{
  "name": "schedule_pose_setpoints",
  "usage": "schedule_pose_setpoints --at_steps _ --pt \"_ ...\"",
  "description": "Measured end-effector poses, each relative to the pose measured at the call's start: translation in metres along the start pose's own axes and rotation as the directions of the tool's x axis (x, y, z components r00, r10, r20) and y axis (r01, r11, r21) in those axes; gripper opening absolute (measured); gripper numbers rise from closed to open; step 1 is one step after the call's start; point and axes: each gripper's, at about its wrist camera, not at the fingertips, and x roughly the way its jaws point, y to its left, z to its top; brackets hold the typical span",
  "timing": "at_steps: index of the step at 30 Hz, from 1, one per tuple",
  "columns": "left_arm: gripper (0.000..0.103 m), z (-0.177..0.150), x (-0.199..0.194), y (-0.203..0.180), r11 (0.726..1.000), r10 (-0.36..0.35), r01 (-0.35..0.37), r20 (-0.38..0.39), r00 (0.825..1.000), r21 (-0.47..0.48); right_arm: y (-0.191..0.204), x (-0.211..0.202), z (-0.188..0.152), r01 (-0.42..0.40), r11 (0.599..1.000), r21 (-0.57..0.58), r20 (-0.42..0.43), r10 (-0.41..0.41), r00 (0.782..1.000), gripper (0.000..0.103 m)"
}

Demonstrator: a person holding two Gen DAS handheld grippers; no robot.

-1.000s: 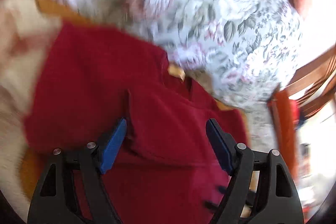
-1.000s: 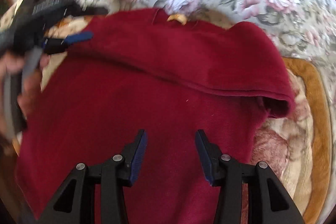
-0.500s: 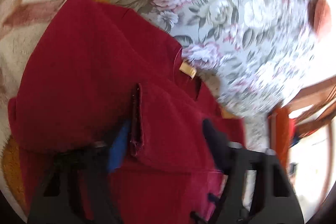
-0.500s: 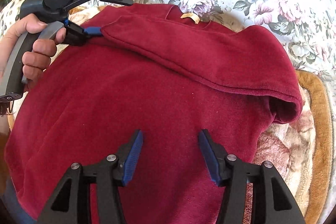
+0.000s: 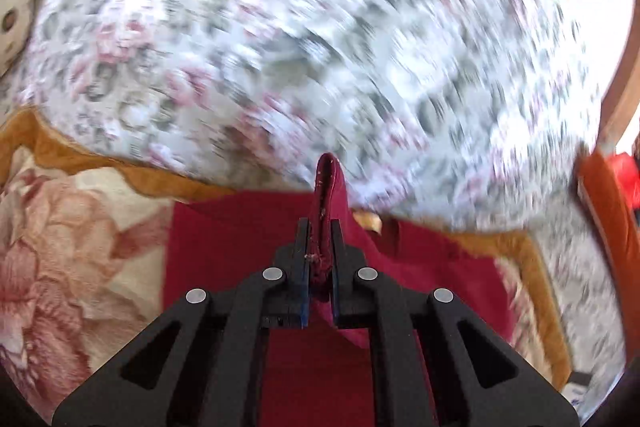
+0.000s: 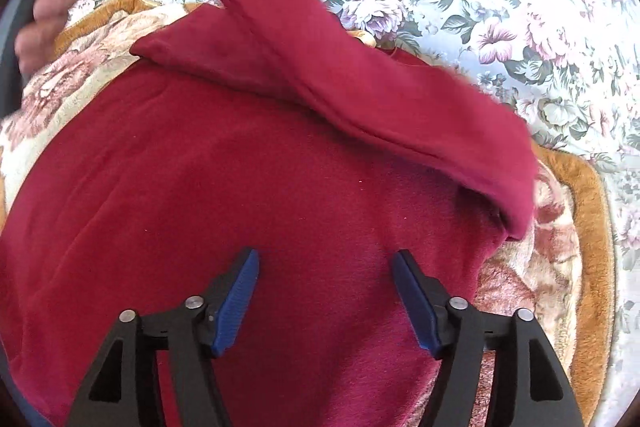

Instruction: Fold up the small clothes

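While the left tool (image 5: 320,227) pinches the red sleeve (image 6: 320,39) aloft, the right tool (image 6: 325,263) hovers spread over the sweater (image 6: 240,187).

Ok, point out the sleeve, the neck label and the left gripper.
sleeve (image 6: 360,79), right wrist view, middle of the lifted sleeve's length
neck label (image 5: 370,221), left wrist view, its visible tan edge
left gripper (image 5: 320,227), left wrist view, between the fingertips, shut on the sleeve's cuff
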Motion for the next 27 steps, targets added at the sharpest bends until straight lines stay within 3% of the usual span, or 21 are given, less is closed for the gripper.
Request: schedule_pose_setpoints --at_steps 6,9,12,13,14,16,18,19,21,22,23,24,25,27 --pt "0.006 -0.003 0.015 0.031 0.997 0.070 -0.071 -0.023 0.997 -0.016 0.004 0.001 0.001 0.058 0.998 -0.026 0.006 -0.058 0.998 0.075" --pt "0.006 -0.021 0.038 0.044 0.993 0.115 -0.117 -0.094 0.989 -0.016 0.005 0.000 0.002 0.066 0.997 -0.041 0.007 -0.066 0.998 0.075" --pt "0.007 -0.045 0.068 0.062 0.987 0.144 -0.155 -0.224 0.964 -0.031 -0.002 -0.002 0.005 0.030 0.999 -0.033 -0.010 -0.031 0.999 0.074" --pt "0.013 -0.051 0.070 0.067 0.989 0.130 -0.144 -0.243 0.961 -0.043 -0.007 -0.005 0.006 0.003 0.999 -0.035 -0.021 -0.003 1.000 0.072" --pt "0.014 -0.054 0.067 0.070 0.991 0.109 -0.124 -0.229 0.967 -0.052 -0.015 -0.012 0.007 -0.017 0.999 -0.029 -0.008 0.017 1.000 0.066" --pt "0.019 -0.056 0.057 0.072 0.994 0.084 -0.098 -0.201 0.976 -0.058 -0.043 -0.033 0.009 0.013 0.999 0.034 0.074 -0.016 0.997 0.066" --pt "0.027 -0.056 0.044 0.073 0.993 0.067 -0.080 -0.156 0.986 -0.082 -0.091 -0.054 0.012 0.049 0.977 0.209 0.165 -0.085 0.983 0.066" --pt "0.030 -0.057 0.035 0.074 0.992 0.068 -0.080 -0.117 0.991 -0.102 -0.116 -0.060 0.012 0.028 0.947 0.321 0.201 -0.097 0.975 0.064" --pt "0.036 -0.056 0.015 0.076 0.983 0.128 -0.130 -0.023 0.991 -0.131 -0.158 -0.057 0.008 -0.147 0.841 0.521 0.287 -0.011 0.958 0.035" --pt "0.036 -0.058 0.000 0.077 0.968 0.206 -0.198 0.042 0.978 -0.156 -0.172 -0.049 0.007 -0.254 0.775 0.579 0.335 0.058 0.940 0.030" --pt "0.036 -0.060 -0.007 0.079 0.955 0.257 -0.241 0.074 0.963 -0.175 -0.174 -0.044 0.010 -0.274 0.759 0.590 0.340 0.074 0.937 0.024" --pt "0.037 -0.062 -0.016 0.077 0.938 0.311 -0.286 0.112 0.944 -0.198 -0.171 -0.038 0.017 -0.287 0.763 0.579 0.336 0.097 0.937 0.018" --pt "0.037 -0.064 -0.020 0.074 0.935 0.320 -0.289 0.140 0.937 -0.204 -0.165 -0.034 0.024 -0.293 0.778 0.556 0.327 0.119 0.937 0.017" --pt "0.037 -0.061 -0.010 0.060 0.965 0.241 -0.222 0.133 0.962 -0.141 -0.151 -0.024 0.037 -0.289 0.818 0.498 0.301 0.149 0.942 0.016"
